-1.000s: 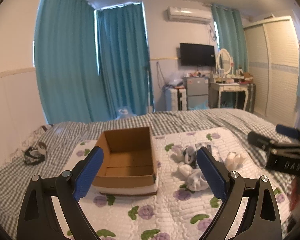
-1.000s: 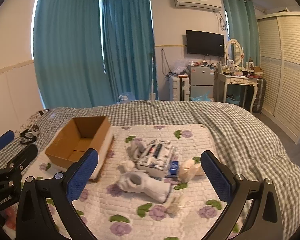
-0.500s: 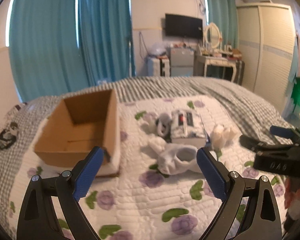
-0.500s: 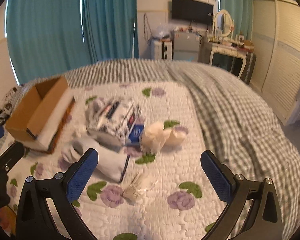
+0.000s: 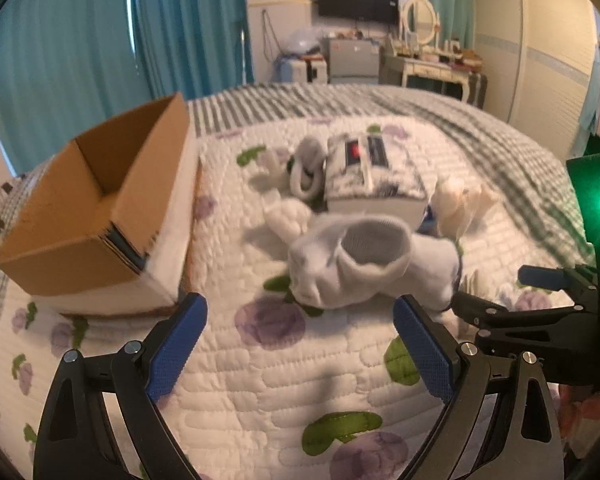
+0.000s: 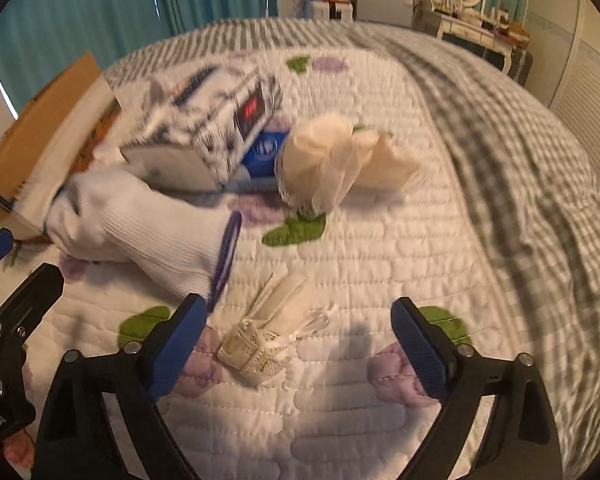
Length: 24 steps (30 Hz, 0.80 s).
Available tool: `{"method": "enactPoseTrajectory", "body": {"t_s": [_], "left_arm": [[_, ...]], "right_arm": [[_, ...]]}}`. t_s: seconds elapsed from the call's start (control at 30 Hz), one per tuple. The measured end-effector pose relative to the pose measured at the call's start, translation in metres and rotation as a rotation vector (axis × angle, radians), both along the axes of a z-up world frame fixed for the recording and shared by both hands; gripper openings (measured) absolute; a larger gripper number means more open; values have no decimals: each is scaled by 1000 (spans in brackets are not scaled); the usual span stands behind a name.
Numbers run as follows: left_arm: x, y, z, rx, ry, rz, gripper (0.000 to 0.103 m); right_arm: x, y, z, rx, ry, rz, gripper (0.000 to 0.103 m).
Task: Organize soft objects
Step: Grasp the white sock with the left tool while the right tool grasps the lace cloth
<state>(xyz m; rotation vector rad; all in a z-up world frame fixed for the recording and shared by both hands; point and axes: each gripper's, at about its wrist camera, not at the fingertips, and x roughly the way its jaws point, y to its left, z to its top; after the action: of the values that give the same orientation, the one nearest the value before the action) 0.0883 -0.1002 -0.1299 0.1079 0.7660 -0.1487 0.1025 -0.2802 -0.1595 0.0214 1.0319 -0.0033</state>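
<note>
A white sock (image 5: 364, 264) lies on the floral quilt just ahead of my open, empty left gripper (image 5: 300, 344); it also shows in the right wrist view (image 6: 140, 224). An open cardboard box (image 5: 96, 208) stands to its left. Behind it lie a patterned tissue pack (image 5: 372, 176), a grey rolled sock (image 5: 308, 168) and a cream mesh pouf (image 6: 332, 160). My right gripper (image 6: 300, 344) is open and empty, low over a small cream lace sachet (image 6: 268, 340).
The quilt (image 6: 380, 260) covers a checked bedspread (image 6: 520, 160). A blue packet (image 6: 266, 148) lies beside the tissue pack. The right gripper shows at the right edge of the left wrist view (image 5: 540, 312). Curtains, a dresser and a wardrobe stand far behind.
Both grippers have moved forward and down toward the bed. The sock and sachet now sit much closer to the fingertips. Both stay open.
</note>
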Motion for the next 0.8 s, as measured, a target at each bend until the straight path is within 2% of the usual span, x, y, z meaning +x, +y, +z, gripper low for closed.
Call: {"method": "enactPoseTrajectory", "body": {"t_s": [0.07,0.13,0.17,0.23,0.5,0.63,0.8], "left_arm": [[1,-2,-4,9,8,-1,96],[1,-4,-6,15,13,-12,96],[1,-6,-7,21,16,-17,96],[0,-9,-7,25,17,-30,96],[6,-33,4,47,-15,-95,96],[15,-48,6,16,-22,-109,95],[30,-60,-2,28,-35,-107,95]], "right_arm": [[3,1,-5,5,13,-7,80],[5,-1,-11,26,30,-14,56],[5,-1,-11,35,32,-16,52],[2,-2,-7,38,22,-21,32],[-9,-19,35,29,-99,-85,31],[-11,-25,42,33,-119,-103,31],[-11,-36,45,62,-130,-132,31]]}}
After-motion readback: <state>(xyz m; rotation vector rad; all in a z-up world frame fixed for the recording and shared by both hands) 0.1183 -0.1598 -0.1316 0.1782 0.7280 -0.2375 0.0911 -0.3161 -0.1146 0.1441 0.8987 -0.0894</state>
